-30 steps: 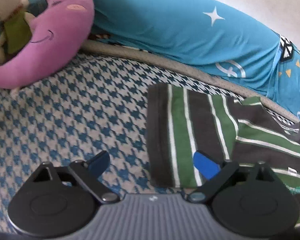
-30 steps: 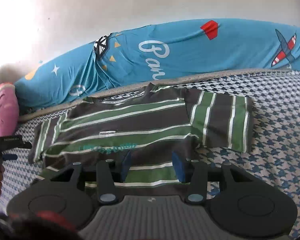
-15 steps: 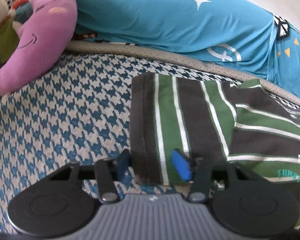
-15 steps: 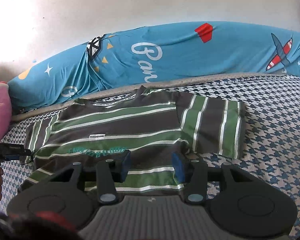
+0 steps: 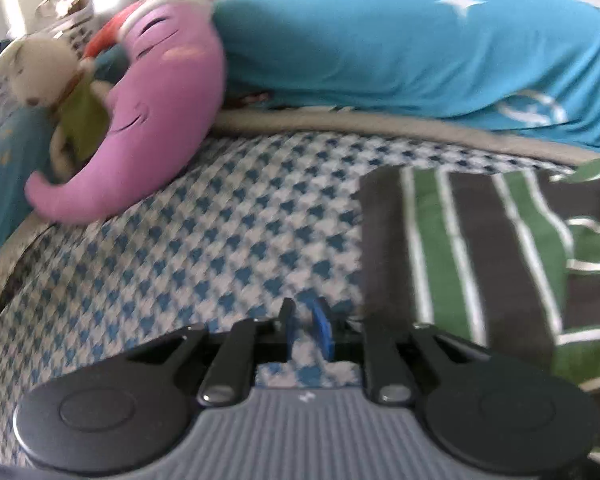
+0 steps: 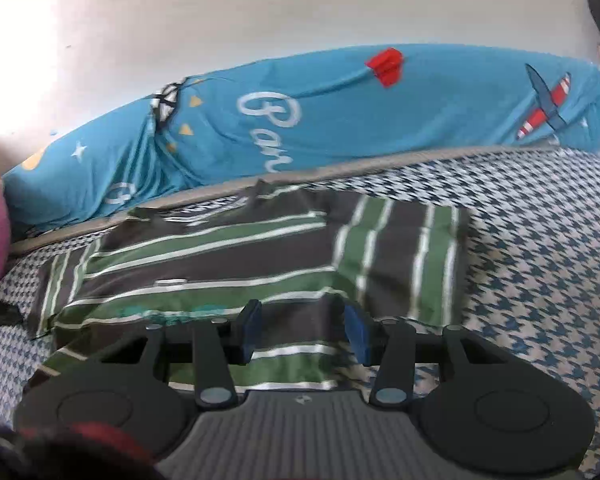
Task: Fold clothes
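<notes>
Flat striped knit shirt (image 6: pixel 236 264)

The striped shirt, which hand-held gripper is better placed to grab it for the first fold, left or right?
Right, probably. The right hand-held gripper is open directly over the striped shirt, near its hem. The left hand-held gripper is nearly closed over bare bedspread, beside the sleeve.

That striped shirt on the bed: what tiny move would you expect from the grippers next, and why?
Probably the left gripper shifts right onto the near sleeve edge of the striped shirt and opens. Its pads are nearly closed over bare houndstooth bedcover, beside the sleeve, gripping nothing. The right gripper is open over the hem.
</notes>
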Motion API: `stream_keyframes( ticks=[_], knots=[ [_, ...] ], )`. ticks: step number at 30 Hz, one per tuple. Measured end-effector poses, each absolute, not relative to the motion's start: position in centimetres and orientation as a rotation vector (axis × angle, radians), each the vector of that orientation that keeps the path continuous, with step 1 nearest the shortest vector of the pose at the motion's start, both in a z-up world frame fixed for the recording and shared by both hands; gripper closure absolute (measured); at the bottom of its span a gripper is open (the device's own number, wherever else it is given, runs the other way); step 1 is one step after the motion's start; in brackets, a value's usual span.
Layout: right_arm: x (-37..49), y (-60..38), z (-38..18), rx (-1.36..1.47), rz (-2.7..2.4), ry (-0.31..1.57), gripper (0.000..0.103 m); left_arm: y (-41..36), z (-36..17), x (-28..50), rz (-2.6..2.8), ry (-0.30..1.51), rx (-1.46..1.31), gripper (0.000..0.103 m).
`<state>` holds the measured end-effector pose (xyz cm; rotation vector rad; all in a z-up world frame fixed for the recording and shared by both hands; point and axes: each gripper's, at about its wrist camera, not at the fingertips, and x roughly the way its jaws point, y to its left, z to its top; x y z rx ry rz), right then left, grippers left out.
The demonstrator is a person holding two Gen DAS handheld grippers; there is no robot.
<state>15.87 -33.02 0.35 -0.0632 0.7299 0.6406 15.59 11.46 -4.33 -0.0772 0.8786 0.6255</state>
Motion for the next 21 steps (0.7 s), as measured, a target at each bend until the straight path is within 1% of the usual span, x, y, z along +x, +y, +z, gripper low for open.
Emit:
stream_keyframes(
  ticks=[1, 2, 3, 4, 6, 13, 15, 16, 21],
  knots=[
    [16.2, -33.4, 0.2, -0.059, 0.635, 0.744, 0.058, 11.6, -4.3, 15.5, 0.63, 0.885, -0.09, 0.079],
    [16.5, -33.9, 0.0, -0.048, 0.627, 0.761, 0.058, 11.5, -3.9, 15.2, 0.614, 0.879, -0.108, 0.067],
    [16.9, -34.3, -0.1, -0.033, 0.62, 0.777, 0.058, 11.1, -3.3, 14.8, 0.587, 0.865, -0.128, 0.063],
    [17.2, -34.8, -0.4, -0.019, 0.617, 0.798, 0.058, 10.6, -2.9, 14.5, 0.561, 0.855, -0.135, 0.062],
    [17.6, -35.5, -1.0, 0.007, 0.617, 0.834, 0.058, 9.5, -2.0, 13.9, 0.509, 0.841, -0.134, 0.055],
    [18.5, -36.9, -2.6, 0.086, 0.617, 0.915, 0.058, 5.2, -0.3, 10.8, 0.325, 0.829, -0.149, 0.041],
    [18.6, -36.8, -3.1, 0.106, 0.628, 0.94, 0.058, 3.9, -0.1, 9.6, 0.287, 0.829, -0.141, 0.031],
    [18.5, -36.6, -3.3, 0.105, 0.637, 0.952, 0.058, 3.3, -0.2, 9.0, 0.272, 0.833, -0.141, 0.03],
    [18.1, -35.8, -4.1, 0.059, 0.658, 0.976, 0.058, 0.8, -0.9, 6.4, 0.204, 0.857, -0.113, 0.029]
  ],
)
